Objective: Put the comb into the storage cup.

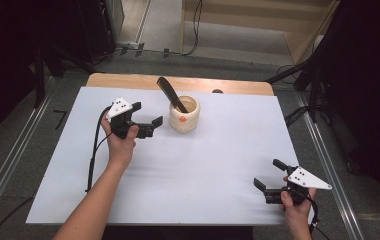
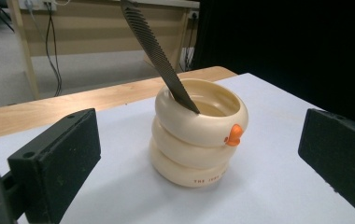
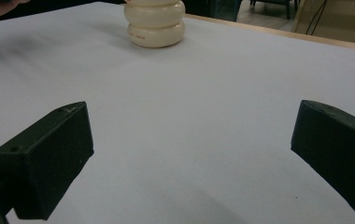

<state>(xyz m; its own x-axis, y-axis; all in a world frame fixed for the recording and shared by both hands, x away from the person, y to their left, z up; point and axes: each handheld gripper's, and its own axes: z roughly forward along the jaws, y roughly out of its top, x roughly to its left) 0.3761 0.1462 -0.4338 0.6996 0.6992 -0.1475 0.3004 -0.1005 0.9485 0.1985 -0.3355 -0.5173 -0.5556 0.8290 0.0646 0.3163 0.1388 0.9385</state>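
Left gripper point(image 1: 147, 120) hovers with jaws spread wide and nothing between them, just left of the cream cup point(image 1: 184, 114) near the table's point(image 1: 218, 150) far edge. That cup looks like glazed ceramic: stiff, smooth, probably slippery and breakable, best pinched across its ringed waist. Inside it a dark comb point(image 1: 171, 93) leans against the rim, light and rigid. Right gripper point(image 1: 266, 186) rests well apart, likewise spread and empty.
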